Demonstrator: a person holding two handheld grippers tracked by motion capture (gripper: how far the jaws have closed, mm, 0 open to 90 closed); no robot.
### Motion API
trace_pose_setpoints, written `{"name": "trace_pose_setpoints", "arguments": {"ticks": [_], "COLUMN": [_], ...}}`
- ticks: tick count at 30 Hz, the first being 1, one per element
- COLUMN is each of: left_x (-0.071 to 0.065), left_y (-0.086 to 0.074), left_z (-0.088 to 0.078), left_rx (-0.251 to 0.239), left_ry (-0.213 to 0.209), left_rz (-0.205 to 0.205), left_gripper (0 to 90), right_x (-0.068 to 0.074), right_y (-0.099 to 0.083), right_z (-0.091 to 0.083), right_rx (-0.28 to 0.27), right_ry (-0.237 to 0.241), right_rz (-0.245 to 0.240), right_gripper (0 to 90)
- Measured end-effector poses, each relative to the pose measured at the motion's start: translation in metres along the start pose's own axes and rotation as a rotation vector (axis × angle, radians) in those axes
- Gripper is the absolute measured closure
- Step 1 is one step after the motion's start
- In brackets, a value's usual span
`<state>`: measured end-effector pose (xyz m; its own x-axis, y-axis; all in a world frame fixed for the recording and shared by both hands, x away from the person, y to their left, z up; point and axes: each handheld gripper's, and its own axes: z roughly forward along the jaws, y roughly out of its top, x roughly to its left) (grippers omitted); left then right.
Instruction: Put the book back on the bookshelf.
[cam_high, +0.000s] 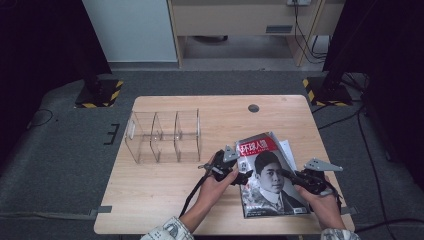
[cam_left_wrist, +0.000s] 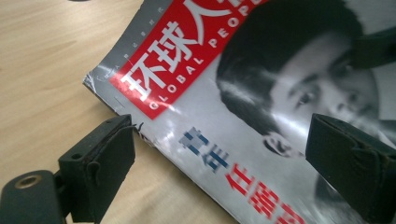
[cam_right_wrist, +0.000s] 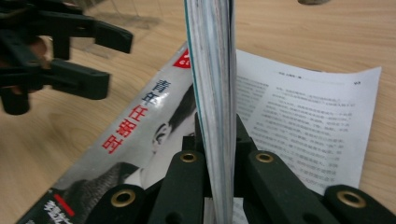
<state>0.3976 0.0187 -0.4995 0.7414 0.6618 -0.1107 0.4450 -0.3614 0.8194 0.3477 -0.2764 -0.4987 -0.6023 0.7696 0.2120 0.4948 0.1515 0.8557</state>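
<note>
Clamping the magazine (cam_high: 270, 180) by its right edge, your right hand-held gripper (cam_high: 289, 176) grips a lifted bundle of pages, seen edge-on between its jaws in the right gripper view. Your left hand-held gripper (cam_high: 245, 176) hangs released at the magazine's left edge, jaws spread wide and gripping nothing. You have the magazine lying on the bench (cam_high: 165, 195), near its front right.

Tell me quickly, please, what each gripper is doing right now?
Left gripper: open, jaws astride the magazine's spine edge, not gripping.
Right gripper: shut on the magazine's edge.
</note>
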Motion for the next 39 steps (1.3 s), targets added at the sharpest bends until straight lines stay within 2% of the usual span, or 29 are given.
{"name": "trace_pose_setpoints", "arguments": {"ticks": [4,6,11,14,18,20,21,25,26,27,28,30,31,33,36,38,39], "left_x": [0.009,0.013,0.022,0.026,0.028,0.028,0.028,0.031,0.033,0.035,0.035,0.037,0.037,0.039,0.040,0.040,0.038], "left_y": [0.001,0.003,0.005,0.007,0.007,0.007,0.007,0.008,0.009,0.009,0.009,0.009,0.008,0.006,0.006,0.006,0.007], "left_z": [0.008,0.012,0.025,0.037,0.046,0.050,0.051,0.052,0.052,0.053,0.053,0.057,0.058,0.061,0.062,0.062,0.062], "left_rx": [0.029,0.042,0.062,0.078,0.087,0.092,0.078,0.060,0.057,0.054,0.054,0.074,0.088,0.099,0.089,0.090,0.100], "left_ry": [0.013,0.032,0.033,0.034,0.031,0.027,0.021,0.005,-0.006,-0.042,-0.042,-0.069,-0.069,-0.070,-0.058,-0.039,-0.012], "left_rz": [-0.054,-0.055,-0.096,-0.093,-0.100,-0.099,-0.111,-0.132,-0.139,-0.161,-0.161,-0.159,-0.156,-0.173,-0.172,-0.159,-0.138], "left_gripper": [7.8,9.8,14.2,17.4,18.1,18.0,17.4,15.3,15.3,15.9,16.6,19.3,20.0,21.7,25.2,28.1,33.7], "right_x": [0.001,0.001,-0.004,-0.011,-0.015,-0.015,-0.015,-0.013,-0.013,-0.014,-0.014,-0.017,-0.017,-0.019,-0.022,-0.024,-0.025], "right_y": [0.001,0.000,-0.004,-0.010,-0.013,-0.011,-0.010,-0.008,-0.008,-0.008,-0.008,-0.010,-0.011,-0.012,-0.014,-0.015,-0.016], "right_z": [-0.003,-0.004,-0.004,0.000,0.001,-0.001,-0.002,-0.004,-0.004,-0.005,-0.005,-0.003,-0.002,0.001,0.004,0.006,0.009], "right_rx": [-0.051,-0.060,-0.052,-0.014,-0.021,-0.054,-0.071,-0.094,-0.094,-0.106,-0.106,-0.101,-0.094,-0.076,-0.063,-0.055,-0.032], "right_ry": [0.041,0.048,0.042,0.021,0.033,0.058,0.066,0.096,0.096,0.113,0.113,0.120,0.115,0.113,0.105,0.102,0.083], "right_rz": [0.033,0.050,0.102,0.140,0.186,0.180,0.172,0.163,0.163,0.177,0.177,0.189,0.191,0.195,0.196,0.209,0.205], "right_gripper": [87.8,87.8,87.7,87.7,87.8,87.8,87.8,87.8,87.8,87.8,87.8,87.8,87.8,87.8,87.7,87.7,87.5]}}
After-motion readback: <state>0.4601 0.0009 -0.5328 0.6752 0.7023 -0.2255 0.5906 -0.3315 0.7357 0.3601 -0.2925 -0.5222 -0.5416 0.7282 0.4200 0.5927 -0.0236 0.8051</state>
